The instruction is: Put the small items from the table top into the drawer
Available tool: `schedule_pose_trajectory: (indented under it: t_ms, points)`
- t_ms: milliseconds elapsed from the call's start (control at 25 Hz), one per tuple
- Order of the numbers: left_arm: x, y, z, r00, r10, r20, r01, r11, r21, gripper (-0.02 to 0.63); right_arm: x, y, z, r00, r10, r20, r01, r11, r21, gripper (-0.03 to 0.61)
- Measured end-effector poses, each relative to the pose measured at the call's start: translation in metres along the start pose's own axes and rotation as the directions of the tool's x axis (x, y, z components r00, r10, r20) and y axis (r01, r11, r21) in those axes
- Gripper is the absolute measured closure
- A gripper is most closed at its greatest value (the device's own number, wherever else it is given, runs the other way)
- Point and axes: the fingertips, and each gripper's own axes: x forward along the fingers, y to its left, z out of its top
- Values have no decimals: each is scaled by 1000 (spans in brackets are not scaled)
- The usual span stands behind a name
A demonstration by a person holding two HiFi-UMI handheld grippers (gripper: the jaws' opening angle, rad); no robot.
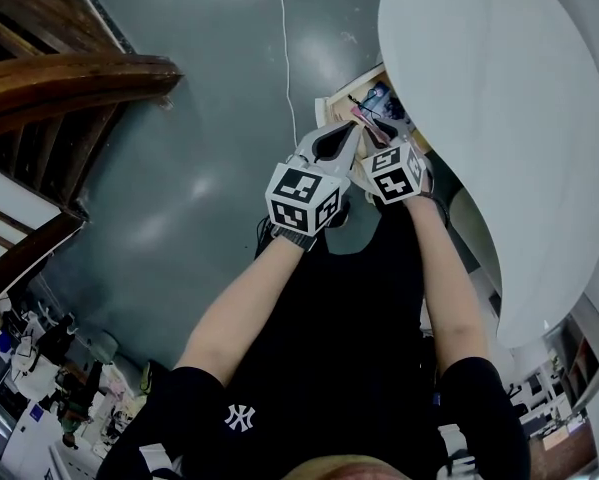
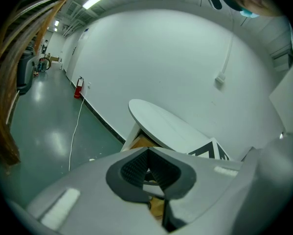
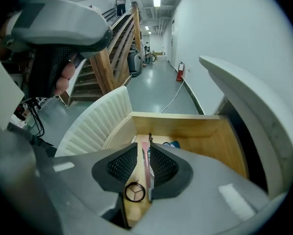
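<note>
The wooden drawer (image 3: 200, 131) stands pulled out under the white round table top (image 1: 499, 118), its ribbed white front (image 3: 100, 124) toward me. My right gripper (image 3: 143, 153) points down into it. Its jaws stand slightly apart around a slim pink stick (image 3: 146, 165), which lies against the right pad with a gap on its left side. A black ring (image 3: 135, 192) and a blue item (image 3: 173, 144) lie on the drawer floor. My left gripper (image 2: 147, 155) hovers beside the right one at the drawer's edge (image 1: 339, 103), pads meeting at the tips, nothing seen in them.
A wooden staircase (image 1: 59, 78) rises to the left over the grey floor. A white cable (image 1: 284, 38) runs along the floor toward the wall. A red fire extinguisher (image 2: 78, 88) stands by the wall. The table top (image 3: 244, 97) overhangs the drawer's right side.
</note>
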Motion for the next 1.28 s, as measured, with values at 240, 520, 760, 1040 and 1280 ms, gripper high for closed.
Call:
schedule_pose_trajectory:
  t_ms: [240, 520, 760, 1040, 1280]
  points:
    - [-4, -5, 3, 1000, 9, 3, -9, 1000, -1, 614, -22, 1, 7, 999, -15, 32, 15, 1000, 7, 507]
    - [-19, -27, 24, 1000, 5, 14, -5, 1000, 6, 614, -83, -1, 36, 990, -26, 141, 10, 994, 111, 552]
    - [-35, -49, 55, 999, -20, 30, 20, 1000, 19, 614, -142, -8, 76, 962, -49, 270, -12, 975, 221, 552]
    - [-52, -80, 95, 997, -63, 44, 60, 997, 50, 614, -211, -17, 116, 918, -106, 383, -11, 956, 292, 553]
    - [-73, -108, 134, 991, -94, 91, 85, 991, 100, 614, -260, -21, 143, 876, -142, 462, -13, 949, 316, 554]
